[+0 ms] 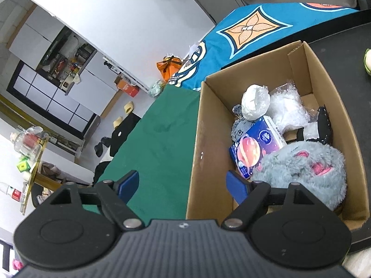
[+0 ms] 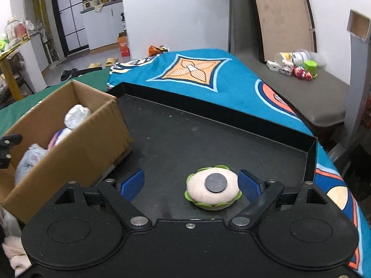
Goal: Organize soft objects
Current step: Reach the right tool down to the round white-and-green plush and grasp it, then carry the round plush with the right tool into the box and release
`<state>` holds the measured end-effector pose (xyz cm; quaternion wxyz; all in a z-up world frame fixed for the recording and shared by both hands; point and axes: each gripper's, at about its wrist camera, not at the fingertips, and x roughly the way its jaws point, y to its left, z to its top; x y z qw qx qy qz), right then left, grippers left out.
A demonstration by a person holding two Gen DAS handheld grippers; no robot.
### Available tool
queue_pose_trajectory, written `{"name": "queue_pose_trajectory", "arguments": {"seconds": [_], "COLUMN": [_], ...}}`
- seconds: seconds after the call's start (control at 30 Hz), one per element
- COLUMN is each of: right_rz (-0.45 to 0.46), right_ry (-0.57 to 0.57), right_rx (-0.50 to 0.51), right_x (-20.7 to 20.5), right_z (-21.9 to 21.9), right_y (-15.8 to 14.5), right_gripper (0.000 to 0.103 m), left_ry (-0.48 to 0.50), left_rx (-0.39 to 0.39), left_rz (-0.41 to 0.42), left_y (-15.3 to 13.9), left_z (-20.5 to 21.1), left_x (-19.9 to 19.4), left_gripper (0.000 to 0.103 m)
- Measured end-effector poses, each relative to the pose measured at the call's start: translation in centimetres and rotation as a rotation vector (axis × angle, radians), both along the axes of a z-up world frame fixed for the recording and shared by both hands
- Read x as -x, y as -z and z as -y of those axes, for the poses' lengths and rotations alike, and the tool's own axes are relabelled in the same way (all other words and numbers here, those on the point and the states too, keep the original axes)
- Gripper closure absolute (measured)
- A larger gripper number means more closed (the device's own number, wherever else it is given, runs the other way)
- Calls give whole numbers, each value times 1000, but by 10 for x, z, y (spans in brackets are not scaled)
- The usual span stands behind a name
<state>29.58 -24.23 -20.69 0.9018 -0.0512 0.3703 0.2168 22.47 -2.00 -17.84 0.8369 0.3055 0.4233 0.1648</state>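
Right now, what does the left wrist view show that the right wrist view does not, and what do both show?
Only the left wrist view shows the open left gripper, the blue tissue pack, the clear plastic bag and a black item deep in the box.

Only the right wrist view shows the open right gripper around, but not touching, the round plush pad on the black tray.

Both show the cardboard box, the grey plush toy, the white bundle and the blue patterned cloth.

A home: kitchen shelves [image 1: 62, 69], slippers [image 1: 128, 107] on the floor, patterned blanket [image 2: 208, 81].
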Motion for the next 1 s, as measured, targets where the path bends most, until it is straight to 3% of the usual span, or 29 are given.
{"name": "queue_pose_trajectory", "arguments": {"seconds": [0.63,0.7,0.8,1.0], "right_rz": [-103,-108,-103,-100], "right_ry": [38,36,39,54], "right_rx": [13,21,31,70], "right_x": [-26,-25,-24,-19], "right_z": [7,6,5,8], "right_y": [37,37,34,31], "right_gripper": [17,21,43,47], "left_ry": [-6,-7,-5,-6], "left_rx": [-21,-21,-15,8], "left_rz": [-32,-30,-24,-21], "left_y": [11,11,10,8], "left_z": [4,4,3,1], "left_x": [-12,-12,-11,-9], "left_gripper": [22,22,22,22]}}
